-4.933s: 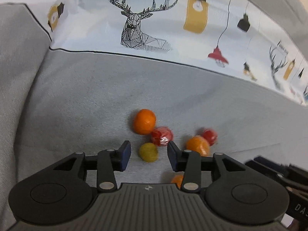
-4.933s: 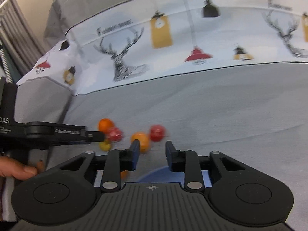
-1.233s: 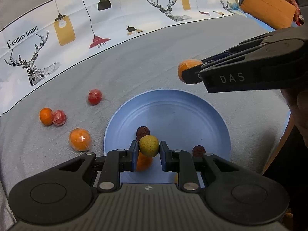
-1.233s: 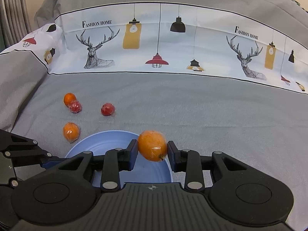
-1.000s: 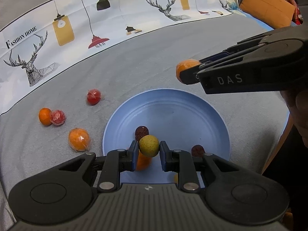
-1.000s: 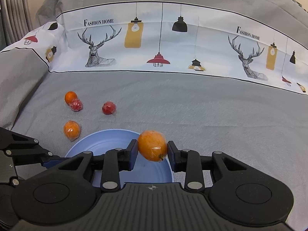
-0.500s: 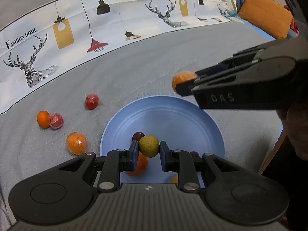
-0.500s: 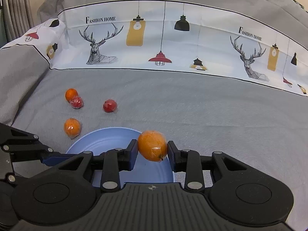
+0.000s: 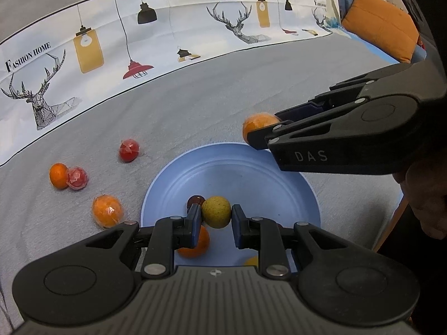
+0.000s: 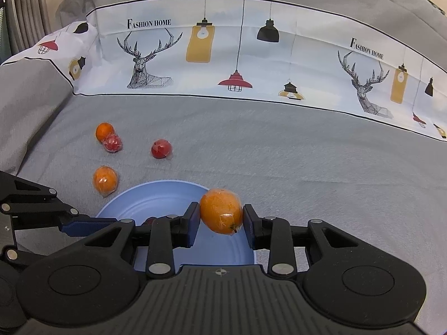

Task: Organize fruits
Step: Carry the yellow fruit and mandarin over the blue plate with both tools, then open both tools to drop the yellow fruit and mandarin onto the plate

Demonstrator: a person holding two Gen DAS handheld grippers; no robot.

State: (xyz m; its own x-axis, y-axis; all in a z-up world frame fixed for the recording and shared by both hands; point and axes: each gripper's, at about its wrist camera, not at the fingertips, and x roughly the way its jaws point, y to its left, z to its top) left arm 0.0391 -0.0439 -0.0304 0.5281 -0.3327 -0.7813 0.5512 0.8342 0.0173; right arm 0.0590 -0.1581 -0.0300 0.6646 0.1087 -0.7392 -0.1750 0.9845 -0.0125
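My left gripper [image 9: 216, 219] is shut on a small yellow-green fruit [image 9: 216, 212], held above the near side of the blue plate [image 9: 251, 173]. My right gripper [image 10: 221, 220] is shut on a wrapped orange [image 10: 220, 210] over the plate's [image 10: 145, 203] far right rim; from the left wrist view that orange [image 9: 258, 124] shows at the tips of the right gripper [image 9: 261, 131]. On the plate lie a dark red fruit [image 9: 194, 200] and an orange [image 9: 195, 244], partly hidden by my fingers.
On the grey bedcover left of the plate lie a wrapped orange [image 9: 107, 210], a wrapped red fruit [image 9: 129, 150], and a small orange [image 9: 58, 175] touching another red fruit [image 9: 77, 178]. A printed cloth band runs along the back. An orange cushion [image 9: 380, 25] sits far right.
Both grippers keep their grip. In the left wrist view the right gripper with its orange has shifted a little lower and to the left over the plate's rim.
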